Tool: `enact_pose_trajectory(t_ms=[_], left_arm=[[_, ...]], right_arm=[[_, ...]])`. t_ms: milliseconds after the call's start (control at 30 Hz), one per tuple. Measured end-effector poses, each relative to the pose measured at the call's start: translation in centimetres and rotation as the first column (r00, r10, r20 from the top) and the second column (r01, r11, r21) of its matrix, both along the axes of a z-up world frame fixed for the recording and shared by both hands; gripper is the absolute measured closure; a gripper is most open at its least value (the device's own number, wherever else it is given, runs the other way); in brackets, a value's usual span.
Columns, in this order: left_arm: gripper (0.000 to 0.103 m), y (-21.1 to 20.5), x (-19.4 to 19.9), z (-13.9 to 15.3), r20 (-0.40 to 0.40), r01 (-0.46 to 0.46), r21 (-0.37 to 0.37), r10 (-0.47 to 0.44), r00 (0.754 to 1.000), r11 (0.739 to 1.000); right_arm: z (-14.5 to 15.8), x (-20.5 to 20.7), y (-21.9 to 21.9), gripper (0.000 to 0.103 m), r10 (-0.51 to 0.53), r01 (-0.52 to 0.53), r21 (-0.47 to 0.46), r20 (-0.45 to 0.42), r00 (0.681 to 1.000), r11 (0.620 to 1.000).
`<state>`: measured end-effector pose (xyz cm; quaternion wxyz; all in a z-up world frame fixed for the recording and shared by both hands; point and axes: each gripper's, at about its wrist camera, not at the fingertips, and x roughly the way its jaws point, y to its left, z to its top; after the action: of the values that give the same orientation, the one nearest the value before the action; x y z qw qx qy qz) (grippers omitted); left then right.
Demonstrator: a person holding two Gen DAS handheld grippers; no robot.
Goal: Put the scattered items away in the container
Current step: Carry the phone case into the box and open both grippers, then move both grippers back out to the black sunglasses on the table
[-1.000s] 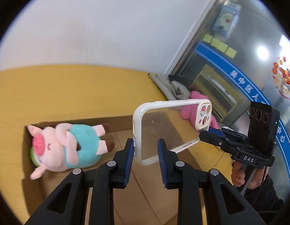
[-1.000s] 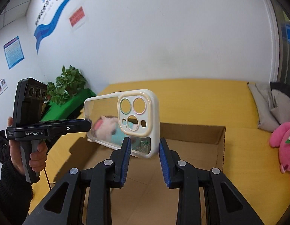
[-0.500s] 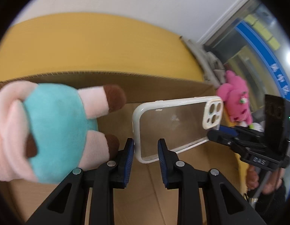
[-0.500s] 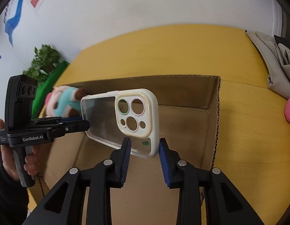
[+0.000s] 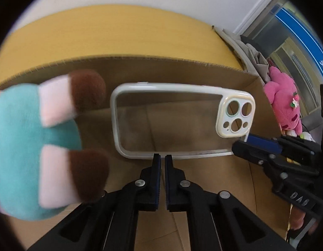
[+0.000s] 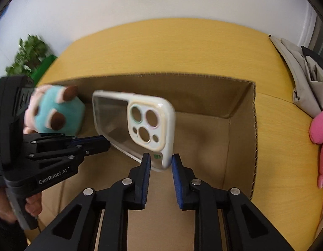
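Gripping the phone case (image 6: 132, 125) by its camera-hole corner with the right gripper (image 6: 159, 163), blue pads pressed on either side of the white rim. Holding it tilted and in the air inside the cardboard box (image 6: 182, 90) — above the box floor, nearer the back wall than the front, and roughly midway between the side walls. Seen flat-on in the left wrist view, clear back toward the lens, long edge level, camera holes at the right end.

Left gripper (image 5: 163, 159) pinched nearly shut, only a thin slit between the fingers and nothing caught in it. Tips right at the case's lower long rim; touching or just short of it, cannot tell.

Lying in the left end of the box against the back wall, close beside the case: a plush pig (image 5: 36, 146) in a teal outfit, brown feet pointing toward the case. Blurred in both views.

Box resting on the yellow table (image 5: 119, 31). Outside the box, by the table's right edge — a pink plush toy (image 5: 284, 102), with folded grey cloth (image 6: 297, 73) behind it at the far right corner. Past the table's left edge, a green plant (image 6: 29, 52).
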<state>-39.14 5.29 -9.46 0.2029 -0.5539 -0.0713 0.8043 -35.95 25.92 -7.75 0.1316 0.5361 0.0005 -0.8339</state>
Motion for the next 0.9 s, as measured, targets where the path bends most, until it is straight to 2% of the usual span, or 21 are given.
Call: enact_pose_trajectory(t_ms=[33, 100, 267, 400, 433, 500, 533, 567, 600, 667, 733, 767, 900], left_arm=[[0.099, -0.2, 0.0, -0.1, 0.002, 0.0, 0.002, 0.0, 1.0, 1.0], [0.099, -0.4, 0.1, -0.1, 0.001, 0.005, -0.002, -0.005, 1.0, 1.0], [0.099, -0.5, 0.4, 0.3, -0.007, 0.009, -0.003, -0.009, 1.0, 1.0], [0.099, 0.1, 1.2, 1.9, -0.042, 0.031, 0.001, -0.031, 0.999, 1.0], [0.099, 0.0, 1.7, 2.6, -0.058, 0.035, 0.01, -0.035, 0.998, 0.999], [0.094, -0.3, 3.1, 4.4, -0.104, 0.049, -0.002, -0.048, 0.993, 0.999], [0.087, -0.5, 4.0, 5.5, -0.138, 0.051, -0.019, -0.053, 0.989, 0.999], [0.075, -0.8, 4.9, 6.5, -0.167, 0.05, -0.032, -0.055, 0.985, 0.998], [0.068, -1.2, 6.2, 7.7, -0.201, 0.051, -0.043, -0.059, 0.978, 0.998], [0.044, -2.3, 9.1, 10.2, -0.271, 0.053, -0.057, -0.067, 0.96, 0.997], [0.032, -3.8, 12.5, 12.4, -0.337, 0.041, -0.067, -0.061, 0.939, 0.997], [0.028, -4.5, 14.2, 13.4, -0.366, 0.037, -0.07, -0.06, 0.929, 0.997], [0.027, -6.9, 20.6, 15.4, -0.42, 0.008, -0.069, -0.036, 0.907, 0.998]], right_arm=[[-0.4, -0.1, 0.1, 0.082, -0.004, 0.004, 0.004, 0.008, 1.0, 1.0], [-0.8, -0.2, 0.3, 0.092, -0.014, 0.013, 0.02, 0.009, 1.0, 1.0], [-0.8, -0.7, 0.3, 0.092, -0.019, 0.019, 0.03, 0.005, 1.0, 0.999], [0.2, -0.3, 0.3, 0.091, -0.007, 0.008, 0.039, -0.026, 1.0, 0.999], [0.7, 0.0, 0.6, 0.085, -0.01, 0.012, 0.037, -0.039, 0.999, 0.999], [1.7, 0.8, 1.1, 0.048, -0.024, 0.026, 0.028, -0.058, 0.998, 0.999], [2.5, 1.5, 1.2, 0.015, -0.029, 0.031, 0.027, -0.077, 0.997, 0.999], [3.2, 2.1, 0.8, 0.001, -0.029, 0.032, 0.026, -0.098, 0.995, 0.999], [4.2, 3.3, 0.6, 0.001, -0.025, 0.028, 0.021, -0.126, 0.992, 0.999], [5.9, 5.7, 0.3, 0.001, 0.013, -0.012, 0.009, -0.168, 0.986, 1.0], [8.0, 8.8, 0.4, 0.001, 0.032, -0.032, 0.001, -0.228, 0.973, 0.999], [8.8, 9.7, 0.6, 0.001, 0.033, -0.035, -0.005, -0.247, 0.968, 0.999], [12.0, 16.6, 0.1, 0.0, 0.039, -0.062, -0.056, -0.334, 0.942, 0.997]])
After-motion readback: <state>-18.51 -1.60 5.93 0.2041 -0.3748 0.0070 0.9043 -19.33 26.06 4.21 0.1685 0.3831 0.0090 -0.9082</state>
